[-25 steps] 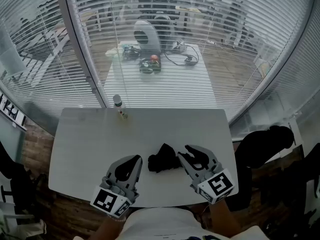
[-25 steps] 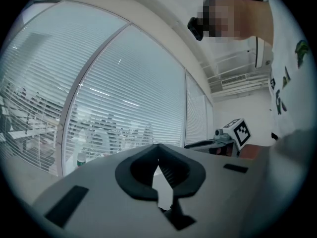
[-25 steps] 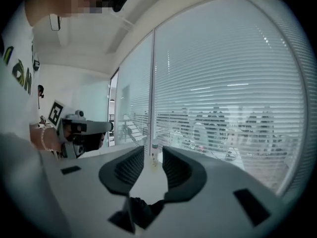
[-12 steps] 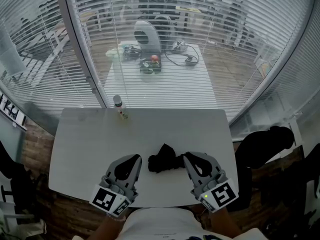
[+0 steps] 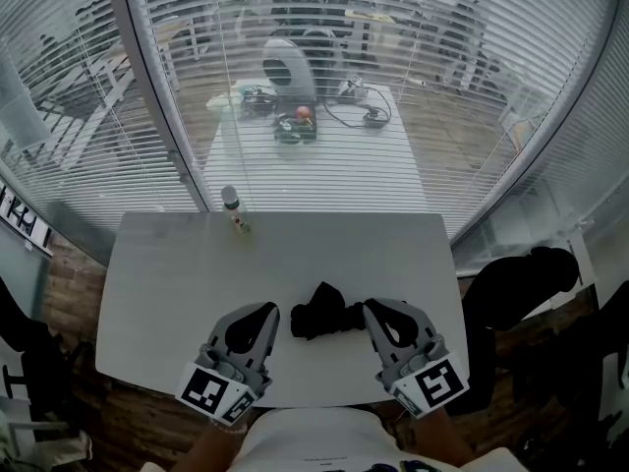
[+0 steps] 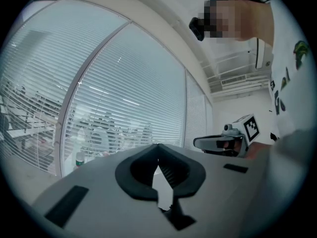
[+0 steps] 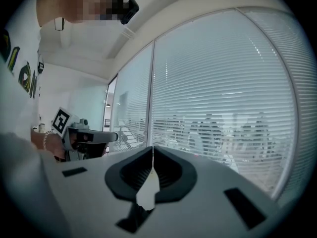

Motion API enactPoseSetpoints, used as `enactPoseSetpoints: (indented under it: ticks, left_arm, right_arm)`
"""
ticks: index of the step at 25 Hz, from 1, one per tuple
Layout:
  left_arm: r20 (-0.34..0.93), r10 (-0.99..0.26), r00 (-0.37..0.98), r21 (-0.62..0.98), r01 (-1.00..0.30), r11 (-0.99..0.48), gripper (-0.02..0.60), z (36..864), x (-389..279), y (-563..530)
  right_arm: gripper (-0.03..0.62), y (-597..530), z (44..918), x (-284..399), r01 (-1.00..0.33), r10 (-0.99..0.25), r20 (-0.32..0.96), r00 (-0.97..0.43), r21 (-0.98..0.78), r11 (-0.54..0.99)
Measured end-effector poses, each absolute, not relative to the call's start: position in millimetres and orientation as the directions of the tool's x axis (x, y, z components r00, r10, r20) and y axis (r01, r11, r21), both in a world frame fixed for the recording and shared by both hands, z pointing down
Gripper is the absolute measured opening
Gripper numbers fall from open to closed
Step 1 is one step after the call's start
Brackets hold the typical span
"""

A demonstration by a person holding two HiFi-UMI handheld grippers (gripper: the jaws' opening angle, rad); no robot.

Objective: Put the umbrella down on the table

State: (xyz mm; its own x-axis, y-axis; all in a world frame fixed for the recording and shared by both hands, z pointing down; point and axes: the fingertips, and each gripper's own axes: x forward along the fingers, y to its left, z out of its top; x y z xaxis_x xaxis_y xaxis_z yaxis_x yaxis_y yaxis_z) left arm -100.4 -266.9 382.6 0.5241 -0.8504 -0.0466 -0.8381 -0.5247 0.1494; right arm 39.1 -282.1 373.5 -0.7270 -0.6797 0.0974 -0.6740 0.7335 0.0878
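I see the umbrella [image 5: 322,313] lying crosswise on the counter [image 5: 167,264] between my left gripper [image 5: 272,311] and nearer right gripper [image 5: 370,307], both pressed together, empty.

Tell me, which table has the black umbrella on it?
The near table, on this side of the blinds: the black umbrella lies near its front edge. The far table behind the blinds holds cables and small devices, no umbrella.
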Motion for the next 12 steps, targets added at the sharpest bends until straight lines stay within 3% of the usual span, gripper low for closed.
enactPoseSetpoints:
  ticks: [12]
  left_arm:
    - [-0.042,-0.851,0.523,0.151,-0.839,-0.523,0.012,385.6,-97.9,-267.2]
  right_arm:
    - [0.017,-283.5,380.3,41.8,-0.671,-0.676,0.106,-0.729,0.084,0.737]
